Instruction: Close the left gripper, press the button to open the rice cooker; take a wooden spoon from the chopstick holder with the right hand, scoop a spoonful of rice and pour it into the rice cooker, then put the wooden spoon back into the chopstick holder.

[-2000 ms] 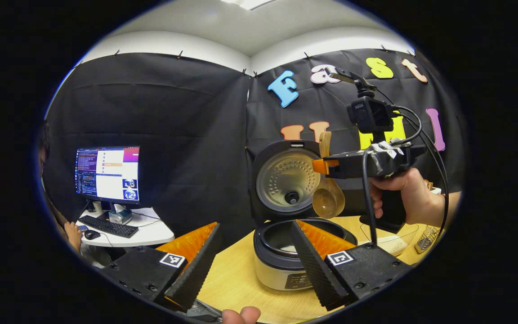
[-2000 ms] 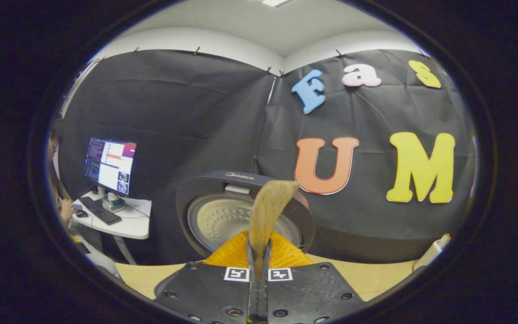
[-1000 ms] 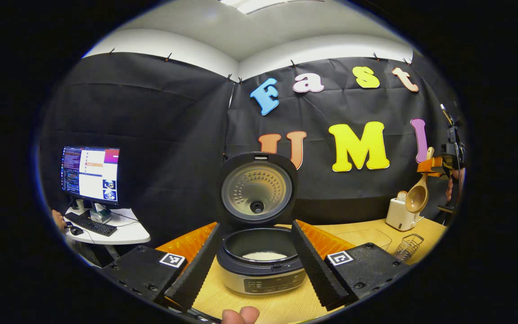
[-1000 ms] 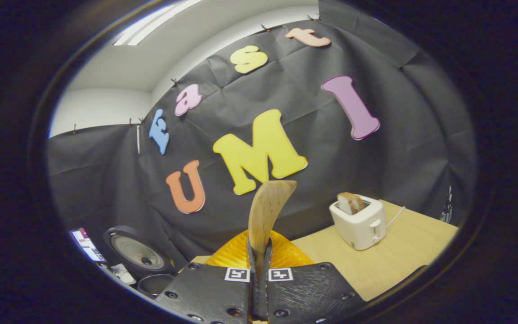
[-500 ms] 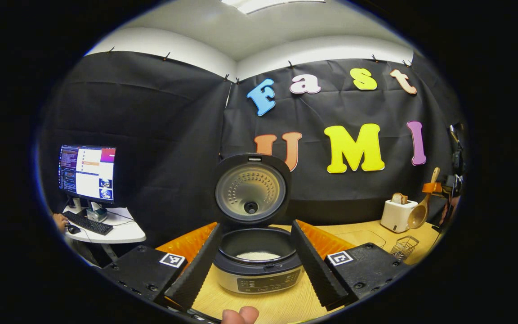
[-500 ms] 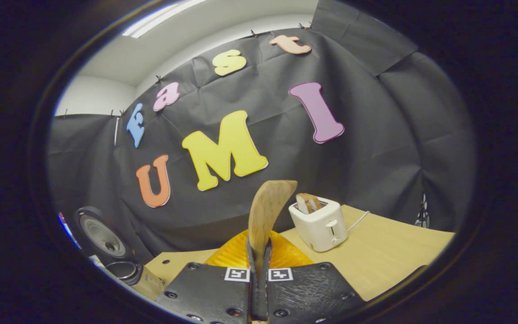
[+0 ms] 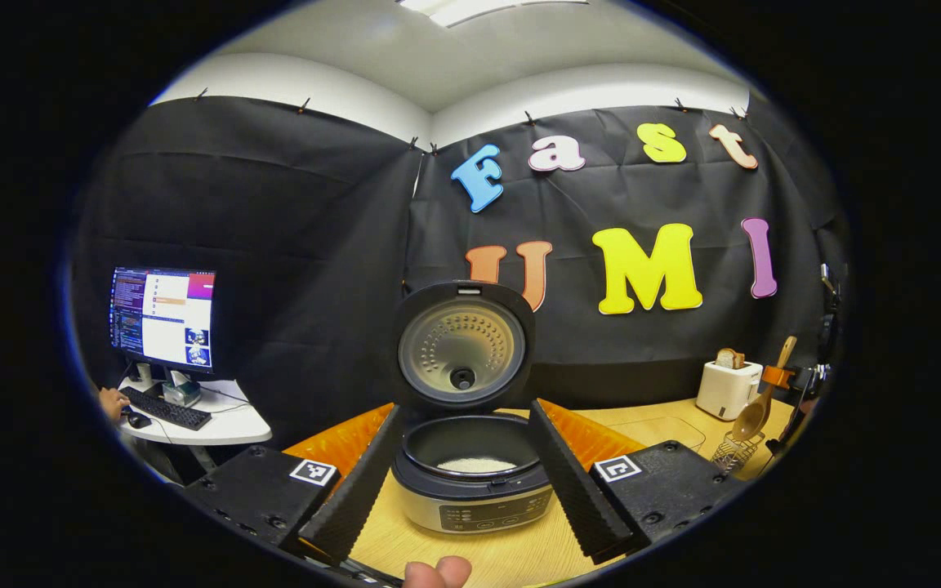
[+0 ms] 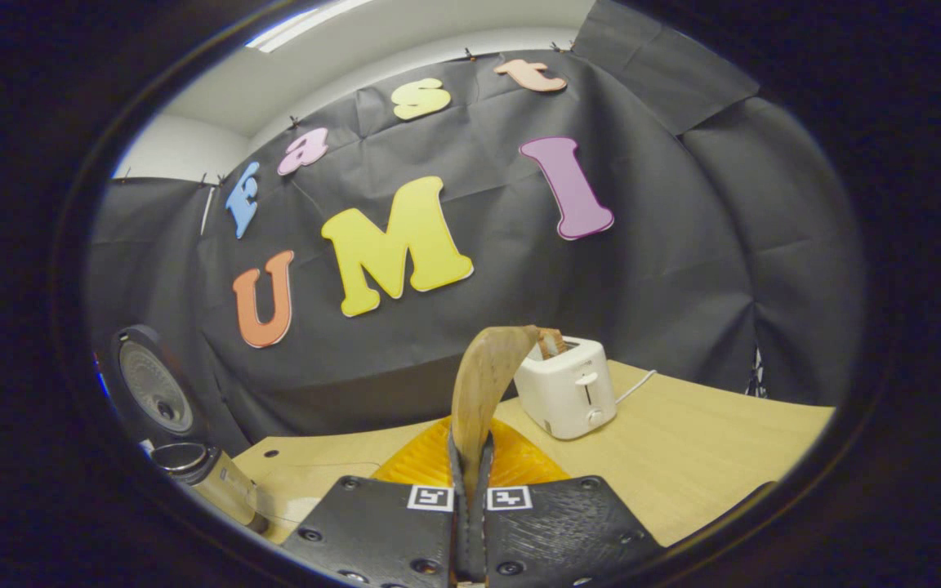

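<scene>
The rice cooker [image 7: 470, 490] stands open on the table with its lid [image 7: 462, 351] upright and white rice [image 7: 474, 465] in the pot. My left gripper [image 7: 464, 407] is open, one finger on each side of the cooker and short of it. At the far right, my right gripper [image 7: 781, 377] holds the wooden spoon [image 7: 755, 415] bowl down, just above the wire chopstick holder [image 7: 732, 453]. In the right gripper view, my right gripper [image 8: 470, 457] is shut on the wooden spoon's handle [image 8: 483, 384], and the rice cooker [image 8: 152, 392] sits far left.
A white toaster [image 7: 728, 388] [image 8: 568, 388] with bread stands at the back right of the wooden table [image 8: 699, 465]. A faint clear container [image 7: 662, 429] lies between cooker and holder. A monitor [image 7: 164, 318] on a white desk and a person's hand [image 7: 111, 402] are far left.
My right gripper has carried the spoon from over the cooker to the right and down, ending just above the wire holder. The left gripper has stayed open near the cooker.
</scene>
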Available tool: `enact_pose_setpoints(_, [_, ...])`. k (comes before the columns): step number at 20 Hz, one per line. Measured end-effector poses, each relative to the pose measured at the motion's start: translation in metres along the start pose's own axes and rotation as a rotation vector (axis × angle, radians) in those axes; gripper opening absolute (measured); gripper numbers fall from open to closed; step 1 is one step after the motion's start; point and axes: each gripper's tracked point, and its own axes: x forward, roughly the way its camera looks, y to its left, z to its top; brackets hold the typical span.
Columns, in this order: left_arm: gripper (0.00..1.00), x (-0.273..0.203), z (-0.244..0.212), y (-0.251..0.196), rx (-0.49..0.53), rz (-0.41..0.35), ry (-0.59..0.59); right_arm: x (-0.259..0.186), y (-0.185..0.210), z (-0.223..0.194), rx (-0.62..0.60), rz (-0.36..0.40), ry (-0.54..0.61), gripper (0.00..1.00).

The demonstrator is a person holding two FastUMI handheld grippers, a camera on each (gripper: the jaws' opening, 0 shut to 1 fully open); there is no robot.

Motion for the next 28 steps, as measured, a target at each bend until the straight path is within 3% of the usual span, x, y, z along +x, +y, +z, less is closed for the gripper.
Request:
enact_pose_setpoints(12, [1.0, 0.002, -0.004, -0.002, -0.008, -0.006, 0.015, 0.007, -0.007, -0.057, -0.005, -0.018, 0.106, 0.04])
enact_pose_setpoints(20, [0.98, 0.002, -0.003, 0.001, -0.028, 0.01, 0.013, 0.0, -0.016, -0.054, -0.001, -0.028, 0.113, 0.07])
enact_pose_setpoints(23, [0.98, 0.002, -0.001, 0.001, -0.019, 0.025, 0.007, -0.006, -0.015, -0.05, -0.023, -0.014, 0.099, 0.44])
enact_pose_setpoints(24, [0.99, 0.002, -0.001, 0.0, -0.01, 0.029, 0.004, -0.006, -0.019, -0.052, -0.042, -0.017, 0.103, 0.64])
enact_pose_setpoints(25, [0.99, 0.002, 0.0, -0.003, -0.006, 0.026, 0.001, -0.009, -0.02, -0.052, -0.062, -0.02, 0.109, 0.93])
enact_pose_setpoints(26, [1.0, 0.001, 0.001, -0.005, -0.003, 0.023, -0.001, -0.01, -0.021, -0.052, -0.08, -0.018, 0.11, 0.85])
enact_pose_setpoints(28, [0.99, 0.001, 0.005, -0.009, -0.003, 0.022, -0.013, -0.016, -0.024, -0.046, -0.116, -0.023, 0.096, 0.95])
